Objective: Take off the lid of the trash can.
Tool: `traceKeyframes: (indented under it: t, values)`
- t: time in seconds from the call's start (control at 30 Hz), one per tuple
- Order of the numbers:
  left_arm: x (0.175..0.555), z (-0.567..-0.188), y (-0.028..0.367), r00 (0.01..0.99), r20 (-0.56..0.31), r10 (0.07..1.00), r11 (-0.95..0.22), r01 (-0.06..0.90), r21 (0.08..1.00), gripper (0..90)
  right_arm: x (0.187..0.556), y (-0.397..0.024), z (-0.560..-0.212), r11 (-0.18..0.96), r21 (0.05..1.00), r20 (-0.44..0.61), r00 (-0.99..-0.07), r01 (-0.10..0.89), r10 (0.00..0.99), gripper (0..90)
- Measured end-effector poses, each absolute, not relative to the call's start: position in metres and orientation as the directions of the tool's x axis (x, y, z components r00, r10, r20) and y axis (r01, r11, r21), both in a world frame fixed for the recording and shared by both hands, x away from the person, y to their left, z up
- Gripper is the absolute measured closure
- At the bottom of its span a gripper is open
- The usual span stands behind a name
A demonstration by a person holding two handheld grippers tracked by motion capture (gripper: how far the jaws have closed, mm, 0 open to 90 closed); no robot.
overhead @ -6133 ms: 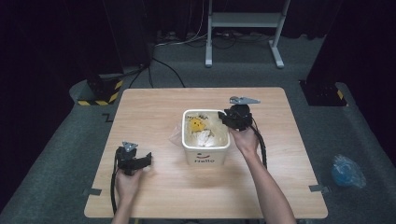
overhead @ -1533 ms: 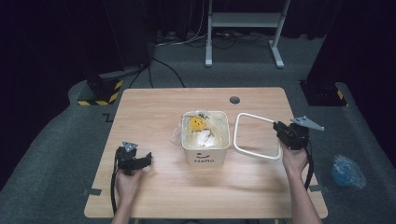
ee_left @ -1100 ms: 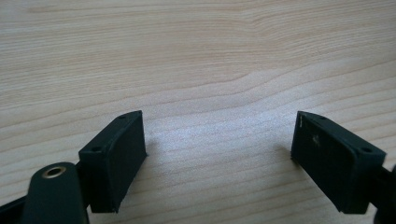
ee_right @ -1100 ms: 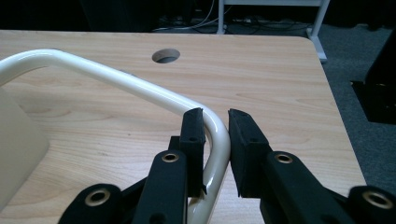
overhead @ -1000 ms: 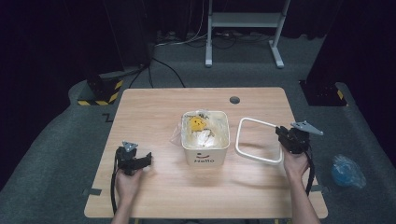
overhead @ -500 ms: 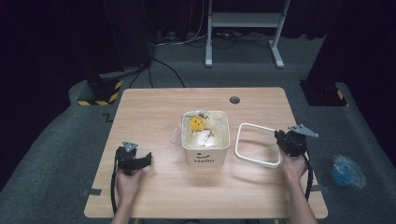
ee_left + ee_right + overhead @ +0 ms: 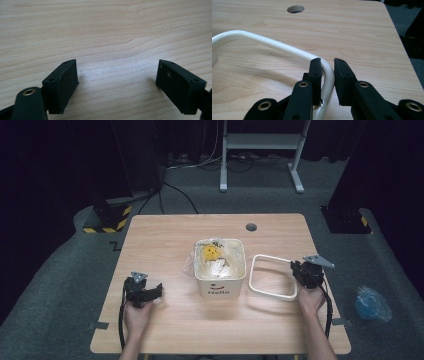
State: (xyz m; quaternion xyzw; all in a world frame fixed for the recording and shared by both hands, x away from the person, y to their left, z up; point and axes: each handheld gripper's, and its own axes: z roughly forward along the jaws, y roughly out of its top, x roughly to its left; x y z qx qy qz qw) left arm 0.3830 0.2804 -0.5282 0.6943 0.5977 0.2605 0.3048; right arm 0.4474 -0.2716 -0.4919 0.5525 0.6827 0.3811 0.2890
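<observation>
A cream rectangular lid frame [image 7: 273,276] hangs tilted just above the tabletop, at three o'clock from the open cream "Hello" bin [image 7: 220,270].

On the one light wooden table [image 7: 165,250] stand one square cream plastic bin [image 7: 220,272] and one white square rim frame [image 7: 272,276]; two black two-jaw grippers are present.
</observation>
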Motion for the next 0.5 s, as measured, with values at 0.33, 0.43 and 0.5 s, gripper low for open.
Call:
traceKeyframes:
  t: [0.33,0.43,0.5]
  values:
    - [0.3830,-0.5282,0.2803,0.150,-0.003,0.989,-0.099,0.671,0.734,18.0,0.4504,-0.2687,-0.4971,0.110,0.834,0.017,-0.225,0.541,0.974,76.7]
    - [0.3830,-0.5282,0.2803,0.150,-0.003,0.989,-0.099,0.671,0.735,18.0,0.4507,-0.2678,-0.4980,0.112,0.835,0.014,-0.225,0.539,0.974,76.7]
    - [0.3831,-0.5283,0.2802,0.148,-0.004,0.989,-0.097,0.670,0.735,18.0,0.4513,-0.2666,-0.4989,0.118,0.834,0.008,-0.227,0.539,0.974,76.7]
